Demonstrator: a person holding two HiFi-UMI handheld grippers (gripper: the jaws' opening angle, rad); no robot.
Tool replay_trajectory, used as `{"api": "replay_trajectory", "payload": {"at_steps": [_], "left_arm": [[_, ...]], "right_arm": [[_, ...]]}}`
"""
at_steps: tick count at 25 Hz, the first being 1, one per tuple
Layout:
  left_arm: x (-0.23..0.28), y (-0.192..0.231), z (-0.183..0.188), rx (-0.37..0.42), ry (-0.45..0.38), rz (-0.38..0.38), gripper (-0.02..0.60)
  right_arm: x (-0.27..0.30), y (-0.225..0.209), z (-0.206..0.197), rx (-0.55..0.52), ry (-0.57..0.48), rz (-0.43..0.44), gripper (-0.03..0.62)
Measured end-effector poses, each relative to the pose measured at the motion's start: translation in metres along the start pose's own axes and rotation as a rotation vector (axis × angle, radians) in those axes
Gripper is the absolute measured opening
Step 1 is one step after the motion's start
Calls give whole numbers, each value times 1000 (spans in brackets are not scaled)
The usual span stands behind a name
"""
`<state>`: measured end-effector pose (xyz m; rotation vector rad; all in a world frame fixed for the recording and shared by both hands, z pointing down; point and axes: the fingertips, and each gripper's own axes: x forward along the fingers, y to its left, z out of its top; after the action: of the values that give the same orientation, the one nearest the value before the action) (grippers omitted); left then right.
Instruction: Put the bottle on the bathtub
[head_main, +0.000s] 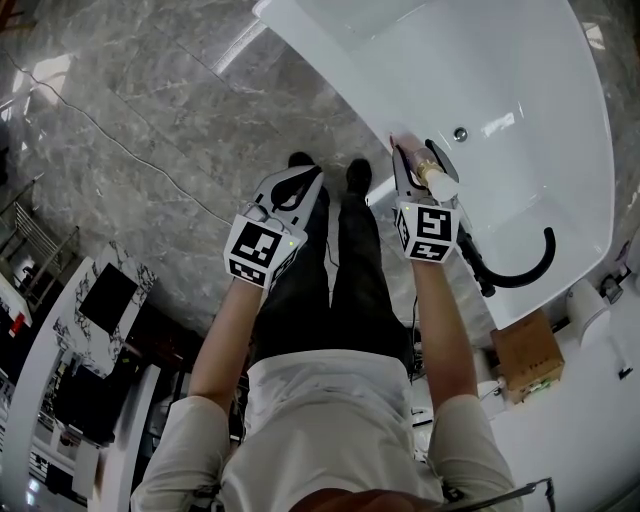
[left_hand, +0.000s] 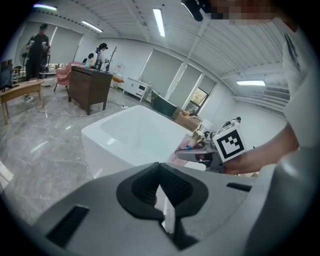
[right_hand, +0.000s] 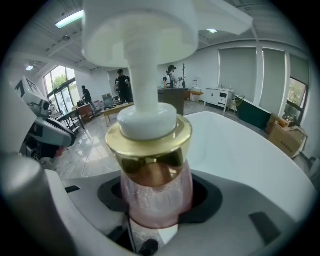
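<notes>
A pump bottle with pink liquid, a gold collar and a white pump head is held in my right gripper, whose jaws are shut on its body. It hangs over the near rim of the white bathtub. In the right gripper view the bottle fills the middle between the dark pads, with the bathtub behind it. My left gripper is over the floor, left of the tub, with its tips together and nothing in them. The left gripper view shows its pads meeting, the bathtub, and the right gripper at the rim.
A black curved faucet stands at the tub's near end, with a cardboard box beside it. The tub has a drain. The person's shoes stand close to the tub. A marble-patterned cabinet stands at the left.
</notes>
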<state>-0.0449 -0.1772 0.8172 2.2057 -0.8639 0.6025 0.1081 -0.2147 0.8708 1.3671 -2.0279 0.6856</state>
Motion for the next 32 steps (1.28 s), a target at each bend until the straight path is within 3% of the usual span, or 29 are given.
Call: {"api": "replay_trajectory", "payload": {"at_steps": [15,32], "left_arm": [[-3,-1,-16,-9,-1,23,5],[-35,-6,-13,-27,-41,77,5]], "right_arm": [[0,6,-5,-46,-41,-25,247],[-28,6,-7,-11,-39,-10,293]]}}
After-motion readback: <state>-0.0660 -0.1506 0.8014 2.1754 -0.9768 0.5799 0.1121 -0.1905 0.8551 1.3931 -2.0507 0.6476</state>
